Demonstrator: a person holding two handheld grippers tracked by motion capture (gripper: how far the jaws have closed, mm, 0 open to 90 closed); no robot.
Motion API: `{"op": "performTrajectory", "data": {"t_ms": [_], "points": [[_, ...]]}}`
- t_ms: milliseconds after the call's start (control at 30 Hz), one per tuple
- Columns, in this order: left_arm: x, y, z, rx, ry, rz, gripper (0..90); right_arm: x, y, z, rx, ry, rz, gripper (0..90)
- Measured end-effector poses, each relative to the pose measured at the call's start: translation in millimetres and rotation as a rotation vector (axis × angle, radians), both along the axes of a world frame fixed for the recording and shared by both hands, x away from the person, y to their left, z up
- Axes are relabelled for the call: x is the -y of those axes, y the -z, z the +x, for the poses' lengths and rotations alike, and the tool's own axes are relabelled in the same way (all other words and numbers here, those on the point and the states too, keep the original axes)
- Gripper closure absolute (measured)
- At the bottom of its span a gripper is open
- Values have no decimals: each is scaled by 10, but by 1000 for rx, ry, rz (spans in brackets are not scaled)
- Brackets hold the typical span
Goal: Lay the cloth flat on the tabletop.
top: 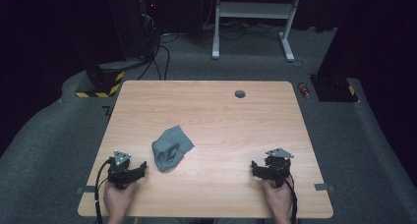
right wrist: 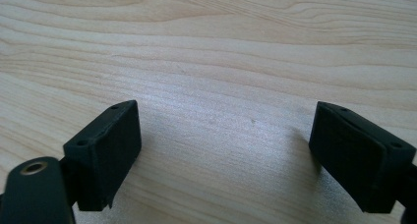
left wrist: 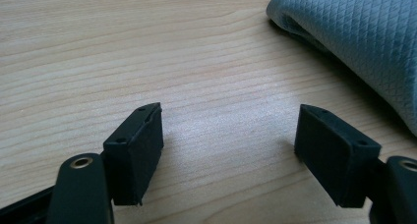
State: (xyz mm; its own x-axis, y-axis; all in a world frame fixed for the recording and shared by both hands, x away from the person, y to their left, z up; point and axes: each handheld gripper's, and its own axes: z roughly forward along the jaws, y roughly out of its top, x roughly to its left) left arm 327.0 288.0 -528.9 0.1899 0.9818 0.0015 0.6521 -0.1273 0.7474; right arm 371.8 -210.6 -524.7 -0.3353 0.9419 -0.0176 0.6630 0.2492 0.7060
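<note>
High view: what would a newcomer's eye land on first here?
The crumpled grey cloth on the wooden table, left of the middle. Next, the left gripper beside it and the right gripper farther off, both near the table's front edge, jaws open on nothing.

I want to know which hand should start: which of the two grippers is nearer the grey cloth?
The left gripper: the cloth lies just beside it, while the right gripper sits far across the bare table.
</note>
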Motion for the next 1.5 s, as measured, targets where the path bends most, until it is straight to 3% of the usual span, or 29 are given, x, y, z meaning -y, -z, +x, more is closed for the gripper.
{"op": "performTrajectory", "data": {"t_ms": [433, 800, 933, 1100, 1500], "points": [[5, -1, -15, -1, 22, -11, 268, 3, -3, -3, 2, 8, 3, 142], [7, 2, -2, -14, 56, -27, 174, 4, -2, -1, 4, 7, 5, 144], [25, -26, 8, -44, 67, 6, 179, 4, -3, -2, 3, 8, 3, 144], [0, -98, 7, -52, 65, -66, 226, 1, -3, -3, 4, 8, 2, 147], [185, -343, -29, -11, 136, -82, 269, 1, -3, -3, 4, 8, 2, 147]]}}
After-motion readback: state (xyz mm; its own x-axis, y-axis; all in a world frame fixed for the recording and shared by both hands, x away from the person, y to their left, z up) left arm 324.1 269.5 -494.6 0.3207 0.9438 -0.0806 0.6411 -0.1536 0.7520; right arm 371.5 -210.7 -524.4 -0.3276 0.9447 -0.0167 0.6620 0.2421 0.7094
